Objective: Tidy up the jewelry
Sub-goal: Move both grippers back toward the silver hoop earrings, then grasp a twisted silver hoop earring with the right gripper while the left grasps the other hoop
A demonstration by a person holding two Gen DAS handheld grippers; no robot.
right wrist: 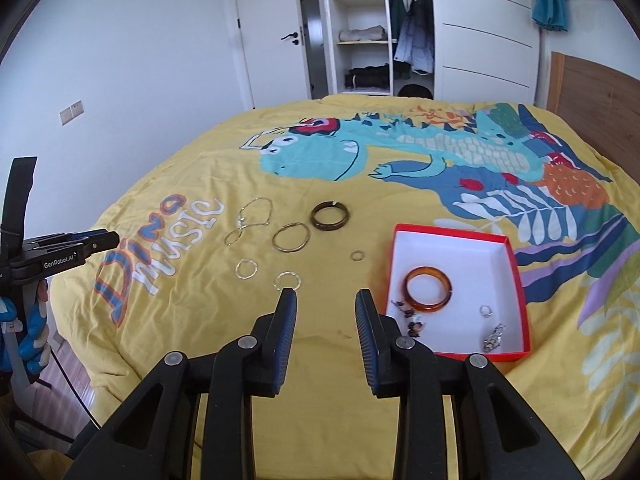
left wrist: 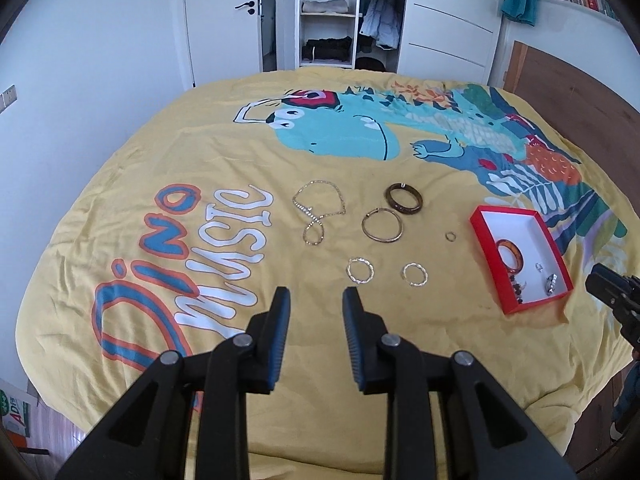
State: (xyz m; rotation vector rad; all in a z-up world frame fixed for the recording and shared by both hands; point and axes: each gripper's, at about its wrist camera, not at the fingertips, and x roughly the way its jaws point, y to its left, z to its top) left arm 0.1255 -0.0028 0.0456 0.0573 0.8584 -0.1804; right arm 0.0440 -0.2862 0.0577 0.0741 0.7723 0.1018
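Nearest the lens in the left wrist view, the left gripper (left wrist: 316, 294) hangs over the yellow bedspread (left wrist: 120, 208) with its jaws parted and nothing between them; the right gripper (right wrist: 326, 296) is likewise released and empty, above the cloth at the box's near left corner. Just beyond the left fingertips, at about one o'clock, lie two small twisted silver hoops (left wrist: 360, 270) (left wrist: 415, 274), close together but apart. Farther on at twelve o'clock sits a thin gold bangle (left wrist: 382, 225), with a dark brown bangle (left wrist: 404, 198) just past it, a rhinestone necklace (left wrist: 319, 212) at eleven o'clock, and a tiny ring (left wrist: 451, 236) toward two o'clock. The red box (right wrist: 520, 280) — white inside, at two o'clock from the right gripper — already holds an amber bangle (right wrist: 429, 289), a small silver ring (right wrist: 485, 311), a silver clasp-like piece (right wrist: 494, 338) and some dark beads (right wrist: 412, 320). I judge the sorting partly done, both hands between picks; the next move likely calls for lowering onto one of the near hoops and pinching its thin rim without snagging the soft, wrinkled cover. The spread carries a teal dinosaur print (left wrist: 340, 128) — beyond it stand a white door (left wrist: 224, 20), an open wardrobe (left wrist: 328, 12) with folded clothes and hanging coats, and a wooden headboard (right wrist: 592, 88) at right.
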